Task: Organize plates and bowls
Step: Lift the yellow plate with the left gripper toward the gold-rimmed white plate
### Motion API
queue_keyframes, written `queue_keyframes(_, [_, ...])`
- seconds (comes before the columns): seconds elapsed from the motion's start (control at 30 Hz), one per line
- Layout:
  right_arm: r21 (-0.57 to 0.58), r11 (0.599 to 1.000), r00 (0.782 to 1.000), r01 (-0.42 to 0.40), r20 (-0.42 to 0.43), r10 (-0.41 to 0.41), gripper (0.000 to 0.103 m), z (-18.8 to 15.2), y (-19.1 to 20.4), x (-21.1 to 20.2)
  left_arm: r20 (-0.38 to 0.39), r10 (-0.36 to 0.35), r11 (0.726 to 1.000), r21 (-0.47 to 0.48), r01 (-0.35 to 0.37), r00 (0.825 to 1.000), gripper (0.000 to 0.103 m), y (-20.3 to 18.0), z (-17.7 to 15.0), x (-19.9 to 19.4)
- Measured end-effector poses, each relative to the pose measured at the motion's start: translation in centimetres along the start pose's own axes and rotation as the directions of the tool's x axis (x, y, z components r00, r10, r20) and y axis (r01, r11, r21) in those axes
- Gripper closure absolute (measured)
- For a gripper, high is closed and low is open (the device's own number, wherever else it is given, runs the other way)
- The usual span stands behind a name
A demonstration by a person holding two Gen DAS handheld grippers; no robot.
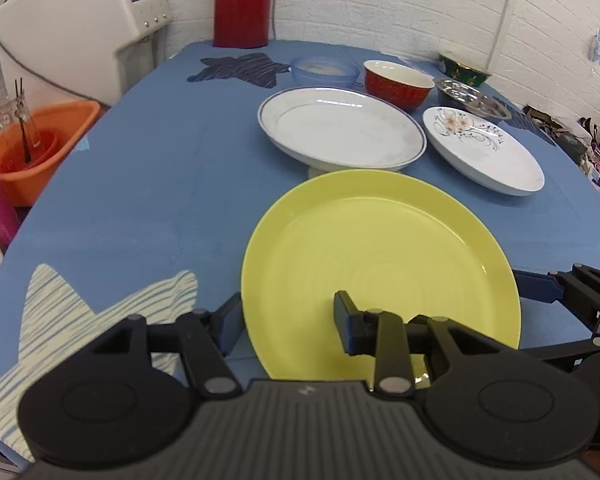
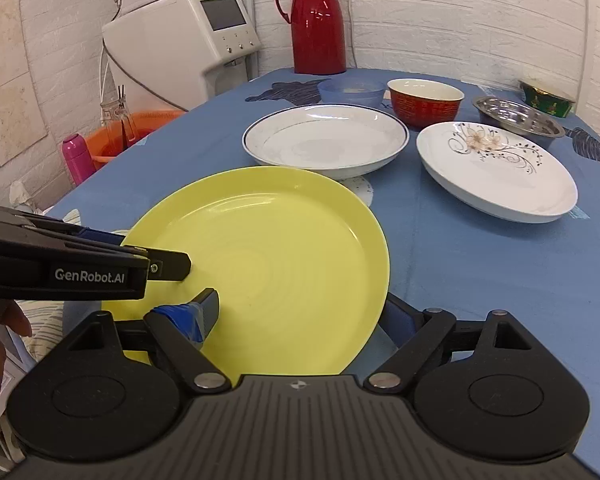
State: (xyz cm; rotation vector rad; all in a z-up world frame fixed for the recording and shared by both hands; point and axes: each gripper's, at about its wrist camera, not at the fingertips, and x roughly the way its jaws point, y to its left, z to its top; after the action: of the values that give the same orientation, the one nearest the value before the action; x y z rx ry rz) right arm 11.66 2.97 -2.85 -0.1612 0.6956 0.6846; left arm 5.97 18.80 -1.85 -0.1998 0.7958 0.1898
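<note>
A yellow plate (image 1: 380,256) (image 2: 268,256) lies at the near edge of the blue table (image 1: 160,184). My left gripper (image 1: 288,322) is open and straddles the plate's near-left rim, with one finger on the plate and the other outside the edge. My right gripper (image 2: 302,316) is open wider across the near-right rim; its right finger sits partly under the rim. Behind the yellow plate are a blue-rimmed white plate (image 1: 340,128) and a floral white plate (image 1: 484,148). Farther back stand a pale blue bowl (image 1: 324,70), a red bowl (image 1: 396,84), a steel bowl (image 1: 472,98) and a green bowl (image 1: 462,68).
A red thermos (image 1: 242,4) stands at the table's far edge against the wall. Off the table's left side are a white appliance (image 1: 80,24), an orange basin (image 1: 40,144) and a pink bottle (image 2: 76,158). Clutter lies past the right edge.
</note>
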Motion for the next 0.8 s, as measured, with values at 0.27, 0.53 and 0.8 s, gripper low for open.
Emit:
queue_keyframes(0.27, [-0.019, 0.999, 0.999, 0.04, -0.016, -0.04, 0.027, -0.1, 0.2, 1.1, 0.009, 0.003, 1.0, -0.003, -0.003, 1.0, 0.07, -0.1, 0.1, 1.3])
queue_keyframes(0.53, [-0.012, 1.0, 1.0, 0.016, -0.02, -0.016, 0.027, 0.1, -0.3, 1.2, 0.015, -0.01, 1.0, 0.002, 0.01, 1.0, 0.069, 0.1, 0.4, 1.7])
queue_keyframes(0.8, [-0.02, 1.0, 0.999, 0.02, -0.028, -0.02, 0.027, 0.2, -0.7, 0.9, 0.012, -0.042, 0.999, 0.008, 0.041, 0.999, 0.041, -0.6, 0.4, 2.1])
